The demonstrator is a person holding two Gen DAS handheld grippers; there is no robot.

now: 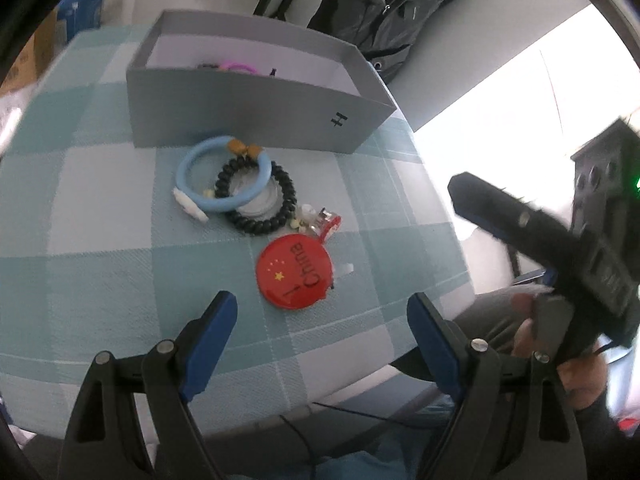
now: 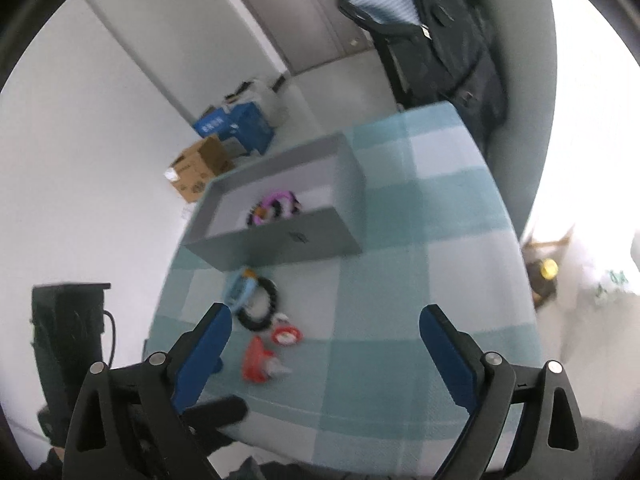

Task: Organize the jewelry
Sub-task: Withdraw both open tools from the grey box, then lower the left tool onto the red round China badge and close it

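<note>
A grey open box (image 1: 256, 116) stands on the checked cloth and holds a pink bracelet (image 1: 236, 66). In front of it lie a light blue bangle (image 1: 218, 174), a black bead bracelet (image 1: 260, 200), a small red trinket (image 1: 324, 222) and a red round China badge (image 1: 294, 276). My left gripper (image 1: 322, 314) is open and empty, just short of the badge. In the right wrist view the box (image 2: 280, 240) holds the pink bracelet (image 2: 276, 204), with the black bracelet (image 2: 260, 304) and badge (image 2: 256, 360) below. My right gripper (image 2: 324, 340) is open and empty above the cloth.
The table's edge (image 1: 448, 216) runs down the right side, with the other gripper (image 1: 560, 248) held beyond it. A dark jacket (image 1: 384, 4) hangs behind the table. Cardboard and blue boxes (image 2: 224, 144) sit on the floor. A black device (image 2: 68, 320) stands left of the table.
</note>
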